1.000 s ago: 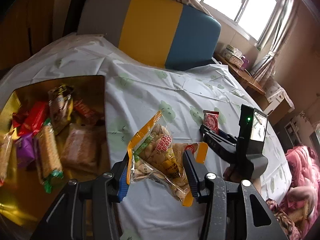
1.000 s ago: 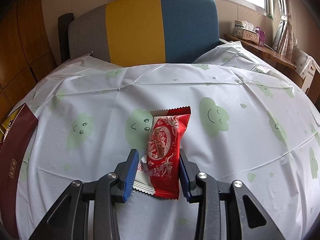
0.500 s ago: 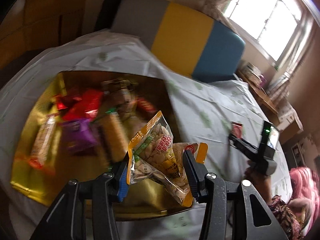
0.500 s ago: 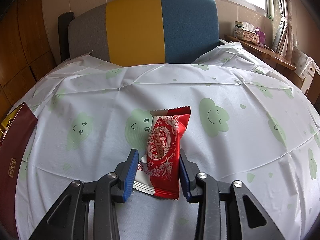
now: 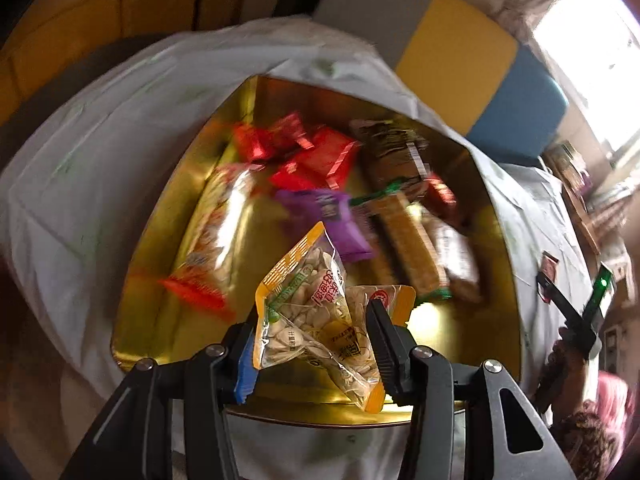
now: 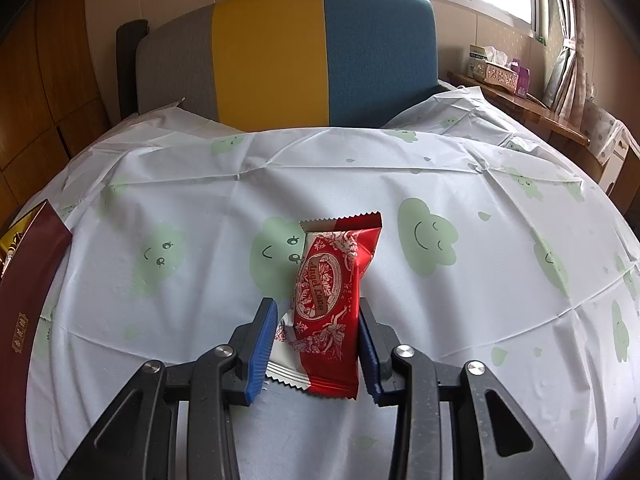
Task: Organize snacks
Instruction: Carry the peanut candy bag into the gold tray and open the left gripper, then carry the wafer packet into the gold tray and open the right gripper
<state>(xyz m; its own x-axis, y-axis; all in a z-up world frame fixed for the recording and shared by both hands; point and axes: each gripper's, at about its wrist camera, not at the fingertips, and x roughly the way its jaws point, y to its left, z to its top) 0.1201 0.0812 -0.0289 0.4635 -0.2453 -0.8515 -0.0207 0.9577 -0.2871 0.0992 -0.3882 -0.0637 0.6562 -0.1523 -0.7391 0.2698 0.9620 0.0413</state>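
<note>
The left gripper [image 5: 316, 332] is clamping a clear bag of seeds [image 5: 316, 316] with orange edges, its 2 pads pressing into the bag's sides, and it is holding the bag in the air above the near part of the gold box [image 5: 160, 300], where about 8 other wrapped snacks are lying, though motion blur is making the exact count unsure. The right gripper [image 6: 316, 352] is gripping a red wafer packet [image 6: 328, 300] across its lower half, with the packet's far end lying on or just above the cloud-print tablecloth [image 6: 460, 320]. The dark red edge of the box [image 6: 28, 280] is showing at the left of the right wrist view, well apart from the packet. The seed bag is looking light, soft and crinkly, with loose contents that are shifting inside, so a hold across its filled middle is probably safer than a pinch on the slick sealed edge. The wafer packet is looking light and glossy too, and likely brittle inside, so a gentle squeeze across its flat width seems best. Judging by the task, the bag is about ready to be let go into the box.
</note>
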